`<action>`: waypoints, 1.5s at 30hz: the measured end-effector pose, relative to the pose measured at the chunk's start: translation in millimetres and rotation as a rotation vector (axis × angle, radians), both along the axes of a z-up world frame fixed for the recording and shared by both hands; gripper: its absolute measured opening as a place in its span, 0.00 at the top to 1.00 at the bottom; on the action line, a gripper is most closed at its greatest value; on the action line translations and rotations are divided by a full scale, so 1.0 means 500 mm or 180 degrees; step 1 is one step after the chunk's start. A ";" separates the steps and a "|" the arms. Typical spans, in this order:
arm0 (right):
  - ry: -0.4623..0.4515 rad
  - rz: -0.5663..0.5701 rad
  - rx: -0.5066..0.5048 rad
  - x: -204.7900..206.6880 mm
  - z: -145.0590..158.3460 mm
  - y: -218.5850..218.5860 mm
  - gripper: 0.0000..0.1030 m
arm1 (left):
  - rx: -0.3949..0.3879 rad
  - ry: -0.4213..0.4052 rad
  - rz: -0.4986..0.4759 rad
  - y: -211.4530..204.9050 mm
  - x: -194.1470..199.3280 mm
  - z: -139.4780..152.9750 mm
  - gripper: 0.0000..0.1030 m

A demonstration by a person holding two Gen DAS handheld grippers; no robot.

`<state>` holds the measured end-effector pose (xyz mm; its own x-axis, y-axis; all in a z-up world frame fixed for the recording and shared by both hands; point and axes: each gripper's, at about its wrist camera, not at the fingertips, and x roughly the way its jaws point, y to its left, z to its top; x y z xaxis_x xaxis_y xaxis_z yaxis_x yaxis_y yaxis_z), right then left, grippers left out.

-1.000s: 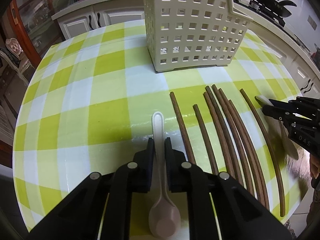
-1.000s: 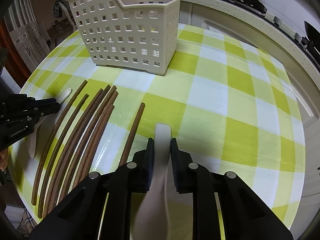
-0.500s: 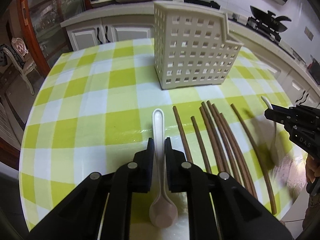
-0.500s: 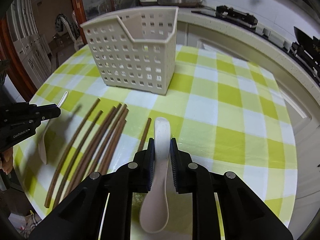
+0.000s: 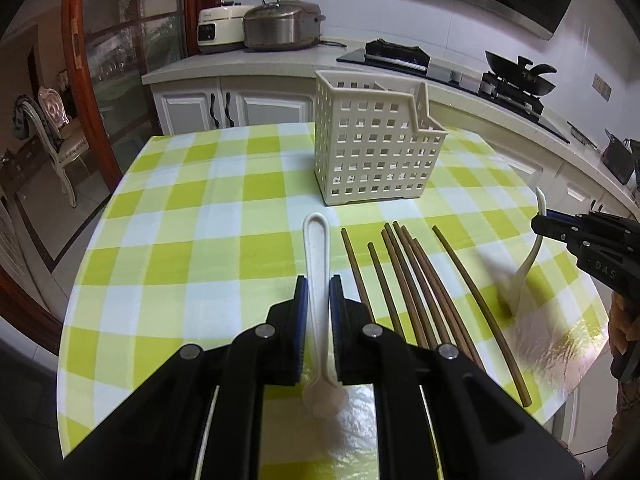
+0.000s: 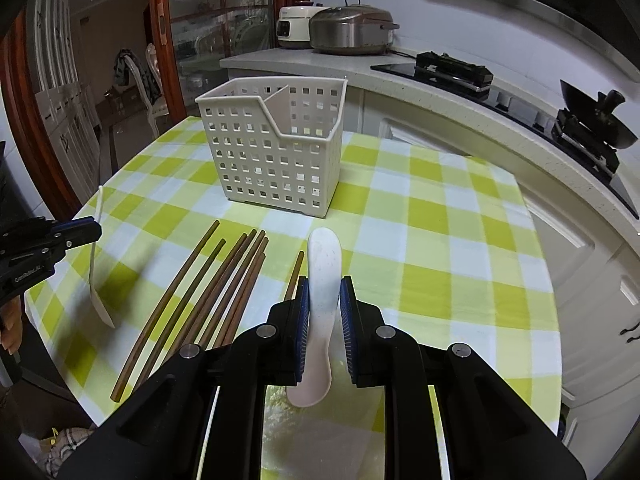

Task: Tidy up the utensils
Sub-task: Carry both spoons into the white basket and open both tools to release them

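Note:
My left gripper (image 5: 318,285) is shut on the thin handle of a white spoon (image 5: 316,240), held above the checked table (image 5: 180,220) with its bowl toward the camera. My right gripper (image 6: 324,285) is shut on a second white spoon (image 6: 325,256) with a broader handle. Each view shows the other gripper off to the side with its spoon hanging: the right gripper (image 5: 538,225) and the left gripper (image 6: 96,230). Several brown chopsticks (image 5: 412,280) (image 6: 208,280) lie side by side on the cloth between them. Beyond them stands a white perforated utensil basket (image 5: 376,152) (image 6: 276,160), divided inside.
A kitchen counter (image 5: 240,68) curves behind the table, with two rice cookers (image 5: 280,26) and a stove with a wok (image 5: 520,76). A chair (image 5: 48,128) stands past a glass door on the left. The table's edge (image 6: 556,360) drops off at the right.
Both grippers have risen and drawn back with their spoons, lifting them off the cloth. The basket and chopsticks now look smaller and farther away, and more of the kitchen shows.

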<state>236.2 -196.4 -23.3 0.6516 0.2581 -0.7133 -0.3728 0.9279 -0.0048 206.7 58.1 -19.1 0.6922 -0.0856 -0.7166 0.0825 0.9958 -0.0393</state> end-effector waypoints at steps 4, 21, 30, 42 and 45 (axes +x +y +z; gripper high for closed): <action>-0.0066 -0.0008 0.0010 -0.018 0.013 -0.003 0.83 | 0.0083 -0.0157 0.0024 -0.009 -0.029 0.018 0.89; -0.0633 -0.0026 0.0369 -0.028 0.107 0.011 0.83 | 0.0003 -0.0846 0.0081 -0.039 -0.036 0.143 0.89; -0.0944 0.0041 0.0556 0.032 0.170 0.036 0.83 | 0.0000 -0.1270 0.0053 -0.071 0.035 0.246 0.89; -0.1195 -0.0057 0.0834 0.200 0.210 0.069 0.82 | -0.0087 -0.1568 0.0092 -0.094 0.222 0.331 0.89; -0.1279 -0.0070 0.0828 0.233 0.199 0.083 0.82 | -0.0128 -0.1567 0.0096 -0.095 0.269 0.318 0.89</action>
<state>352.6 -154.8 76.3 0.8698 0.3779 -0.3173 -0.3694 0.9250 0.0891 341.4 10.4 140.1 0.9503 -0.0811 -0.3005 0.0720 0.9965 -0.0414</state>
